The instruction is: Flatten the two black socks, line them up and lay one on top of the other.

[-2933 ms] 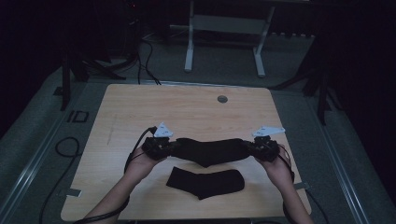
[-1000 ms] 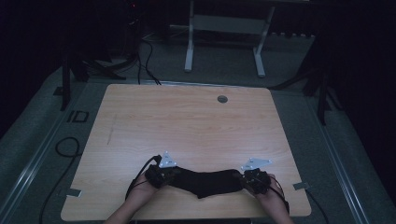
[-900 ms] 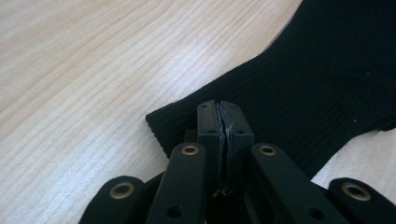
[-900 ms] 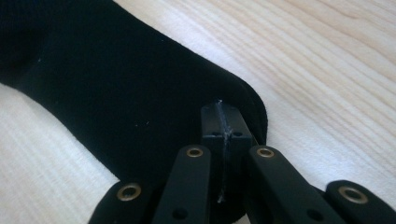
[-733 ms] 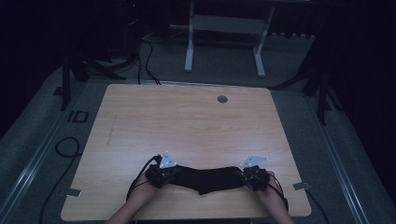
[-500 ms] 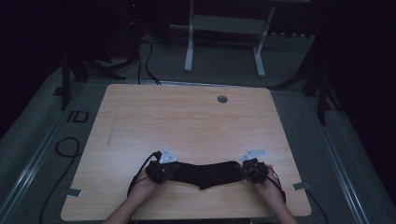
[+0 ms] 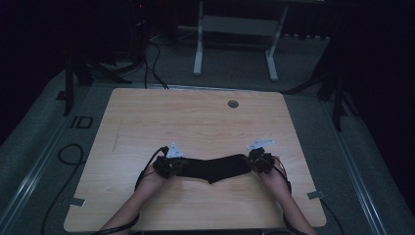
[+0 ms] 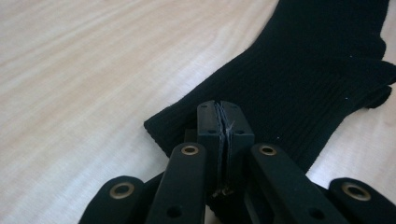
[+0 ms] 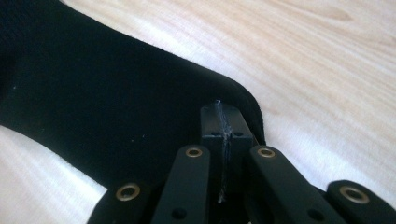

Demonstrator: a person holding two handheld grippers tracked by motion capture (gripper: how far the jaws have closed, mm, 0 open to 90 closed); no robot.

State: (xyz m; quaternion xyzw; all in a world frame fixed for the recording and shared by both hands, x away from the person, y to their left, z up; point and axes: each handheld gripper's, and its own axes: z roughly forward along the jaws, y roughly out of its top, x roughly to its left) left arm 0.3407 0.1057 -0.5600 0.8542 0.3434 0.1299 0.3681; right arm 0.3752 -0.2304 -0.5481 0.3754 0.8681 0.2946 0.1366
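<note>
Hands [image 7: 151, 180] low, grippers [image 7: 169, 166] pinching sock [image 7: 215, 168] ends

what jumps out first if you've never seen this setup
A black ribbed knit sock lies stretched across the near part of the pale wooden table, one end in each set of tongs. The left tongs and right tongs are both shut on its fabric.

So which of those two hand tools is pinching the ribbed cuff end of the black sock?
The left tool: ribbed knit with an open cuff edge lies under its closed tips. The right tool grips the smooth, rounded toe end of the sock.
</note>
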